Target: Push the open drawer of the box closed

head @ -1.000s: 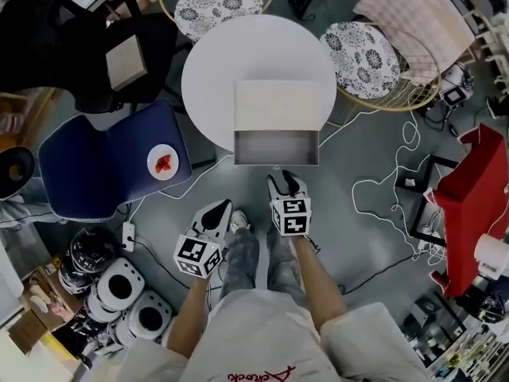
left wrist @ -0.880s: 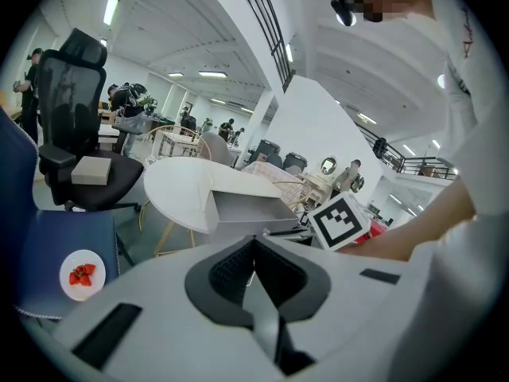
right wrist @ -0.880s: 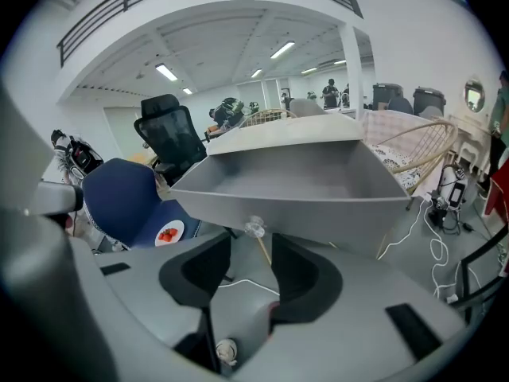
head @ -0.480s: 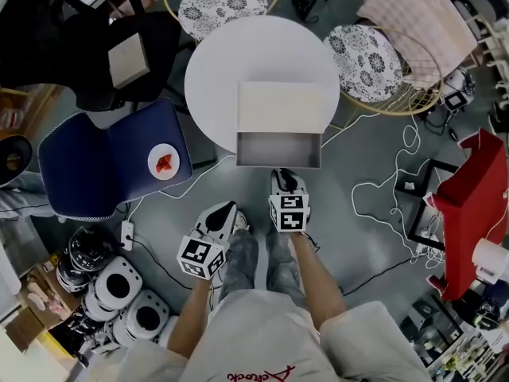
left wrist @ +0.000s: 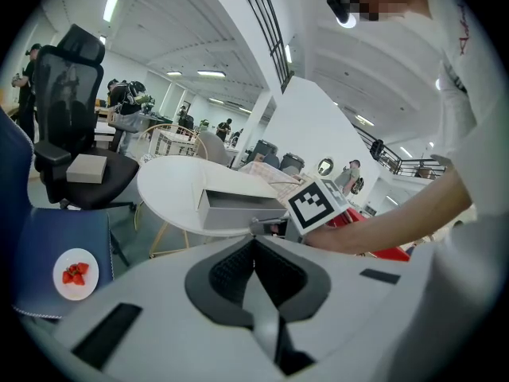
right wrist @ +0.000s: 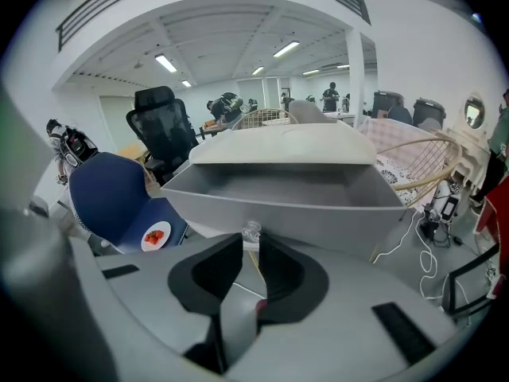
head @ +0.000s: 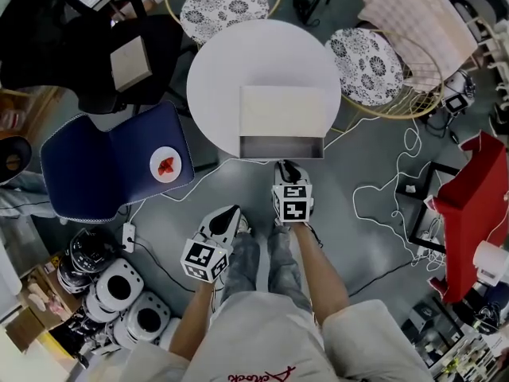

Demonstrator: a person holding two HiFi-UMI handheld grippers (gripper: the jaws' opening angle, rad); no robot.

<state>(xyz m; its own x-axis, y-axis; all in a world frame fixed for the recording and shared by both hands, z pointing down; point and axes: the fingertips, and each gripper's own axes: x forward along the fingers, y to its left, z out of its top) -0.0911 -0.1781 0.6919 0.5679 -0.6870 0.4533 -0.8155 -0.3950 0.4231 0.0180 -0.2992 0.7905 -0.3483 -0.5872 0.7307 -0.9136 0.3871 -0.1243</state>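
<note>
At 9 o'clock from the table, a blue chair carries a plate of something red, well away from the job. The left gripper hangs at about 7 o'clock from the drawer, low beside the person's legs. Its jaws are pressed together with nothing between them, and it is kept out of the way because one tool is enough for a push.

The box sits on the round table at its 6 o'clock edge. Its drawer faces the person and is partly out, overhanging the rim, with its inside bare.

The right gripper meets the drawer front at 6 o'clock, angled downward. Its jaws have just been closing, and the small clear knob now sits between their tips. They seem to pinch it, though at the very tips it is hard to tell a firm hold from mere bracketing. Held square on the centre of the front, the push should go straight toward 12 o'clock without the drawer skewing or the light box sliding back.
</note>
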